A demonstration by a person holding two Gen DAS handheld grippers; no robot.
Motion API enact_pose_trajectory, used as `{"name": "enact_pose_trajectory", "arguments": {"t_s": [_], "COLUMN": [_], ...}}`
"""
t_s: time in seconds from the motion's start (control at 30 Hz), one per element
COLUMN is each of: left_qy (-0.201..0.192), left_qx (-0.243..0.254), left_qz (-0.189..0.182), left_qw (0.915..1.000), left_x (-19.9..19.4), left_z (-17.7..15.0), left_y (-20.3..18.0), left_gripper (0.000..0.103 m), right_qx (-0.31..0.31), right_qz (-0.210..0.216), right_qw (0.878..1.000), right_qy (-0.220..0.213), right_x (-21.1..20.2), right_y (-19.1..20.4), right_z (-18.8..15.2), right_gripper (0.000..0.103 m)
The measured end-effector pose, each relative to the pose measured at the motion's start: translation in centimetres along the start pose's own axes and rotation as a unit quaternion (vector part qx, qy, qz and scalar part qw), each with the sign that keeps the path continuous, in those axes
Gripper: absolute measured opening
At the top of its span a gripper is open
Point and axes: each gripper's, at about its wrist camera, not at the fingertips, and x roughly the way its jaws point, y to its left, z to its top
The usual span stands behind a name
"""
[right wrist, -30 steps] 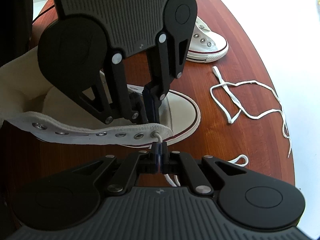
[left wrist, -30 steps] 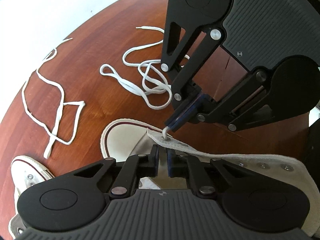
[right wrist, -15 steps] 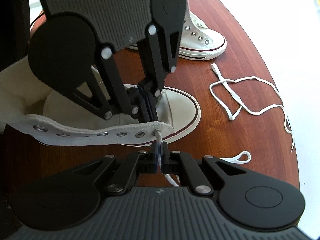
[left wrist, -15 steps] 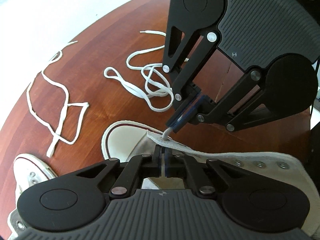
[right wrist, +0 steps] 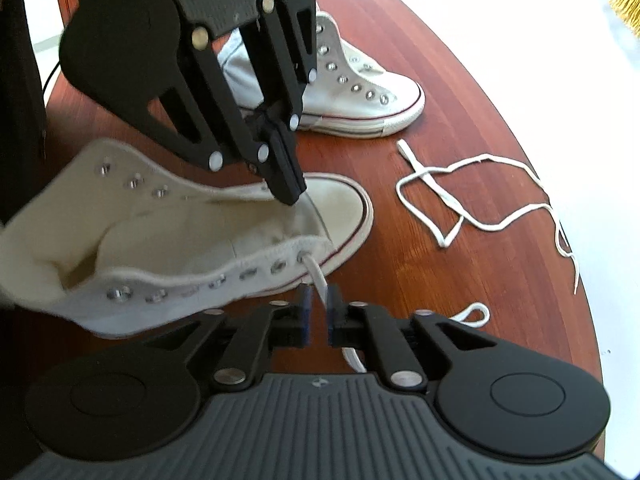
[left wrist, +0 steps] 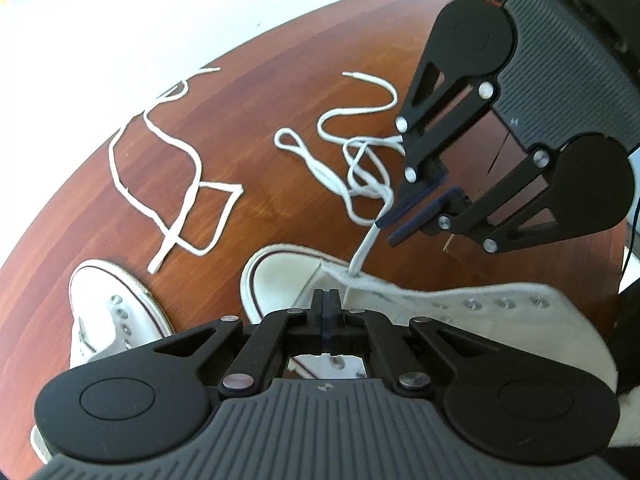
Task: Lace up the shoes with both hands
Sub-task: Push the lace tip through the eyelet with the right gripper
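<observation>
**Lace through front eyelet, R jaws letting go, L pinched shut**

White high-top shoe (right wrist: 168,240) lies on its side on the red-brown wood table (right wrist: 460,128), toe pointing away from both cams, eyelet flap w/ metal eyelets facing the right gripper (right wrist: 318,312). A white lace (left wrist: 366,246) comes out of the frontmost eyelet, nearest the toe cap, and runs straight btw the R pads. R jaws are opening: a clear gap shows on both sides of the lace, pads not pressing it. Rest of that lace trails under the R gripper and loops onto the table behind it.

Left gripper (right wrist: 294,194) is pressed together, tips just above the shoe's tongue area near the toe. In the left wrist view its fingers sit closed right at the flap edge, beside the laced eyelet. Can't tell if anything is caught btw them.

Second shoe (right wrist: 360,92) stands upright beyond, unlaced. Spare lace (right wrist: 476,196) lies loose on the table, well apart from both tools.
</observation>
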Motion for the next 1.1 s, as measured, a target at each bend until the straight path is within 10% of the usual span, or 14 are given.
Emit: {"name": "enact_pose_trajectory", "arguments": {"t_s": [0.77,1.1], "left_qy": [0.007,0.019], "left_qx": [0.016,0.031], "left_qz": [-0.019,-0.021], "left_qw": [0.9997,0.9991], "left_x": [1.7,3.1], "left_z": [0.1,0.3], "left_y": [-0.8,-1.4], "left_gripper": [0.004,0.011], "right_qx": [0.135,0.211], "right_qz": [0.024,0.044], "right_qw": [0.990,0.976], "right_qy": [0.037,0.039], "right_x": [1.9,1.7], "right_y": [0.8,0.2], "right_z": [2.4,1.4], "right_gripper": [0.030,0.014]}}
